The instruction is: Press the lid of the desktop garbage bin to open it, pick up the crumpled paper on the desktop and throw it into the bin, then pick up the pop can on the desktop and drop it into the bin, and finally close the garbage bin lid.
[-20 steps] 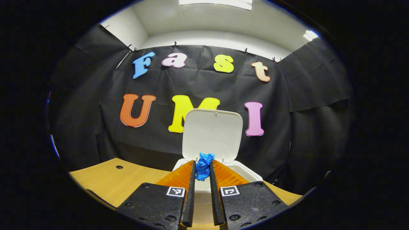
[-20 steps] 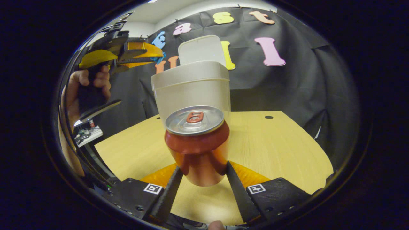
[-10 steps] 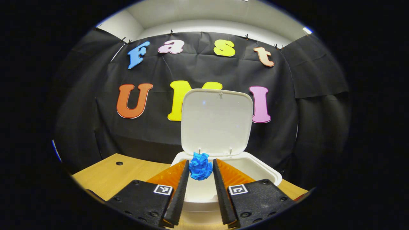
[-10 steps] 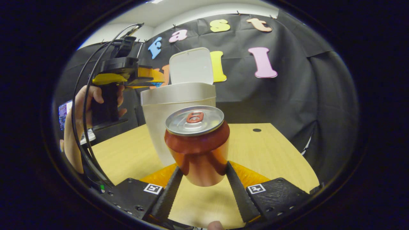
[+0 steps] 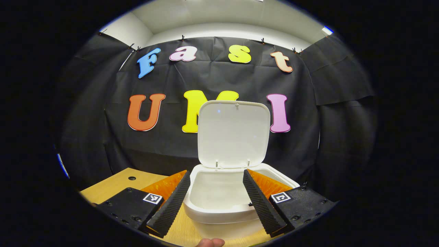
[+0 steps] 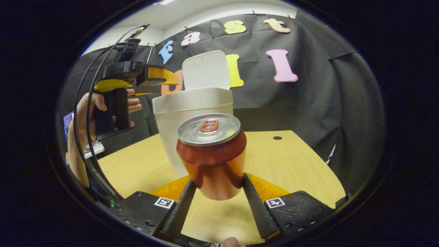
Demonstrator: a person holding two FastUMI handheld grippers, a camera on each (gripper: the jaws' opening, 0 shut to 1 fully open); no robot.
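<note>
The white garbage bin [image 5: 223, 206] stands on the wooden desk with its lid [image 5: 234, 132] raised upright. My left gripper [image 5: 216, 176] hangs open over the bin's mouth with nothing between its fingers. In the right gripper view a hand holds that left gripper [image 6: 164, 80] beside the bin's [image 6: 192, 113] top, left of the lid [image 6: 206, 70]. The red pop can [image 6: 211, 156] is upright, lifted off the desk, and my right gripper [image 6: 216, 185] is shut on its lower body, in front of the bin. The crumpled paper is out of sight.
The wooden desk [image 6: 295, 164] reaches right of the can, with a small dark hole [image 6: 277, 138] near its back edge. Another hole [image 5: 132, 178] lies left of the bin. Black cloth walls close in behind and at both sides.
My left gripper opened wide and the blue crumpled paper left its fingers and dropped out of sight. The right gripper and can barely moved.
</note>
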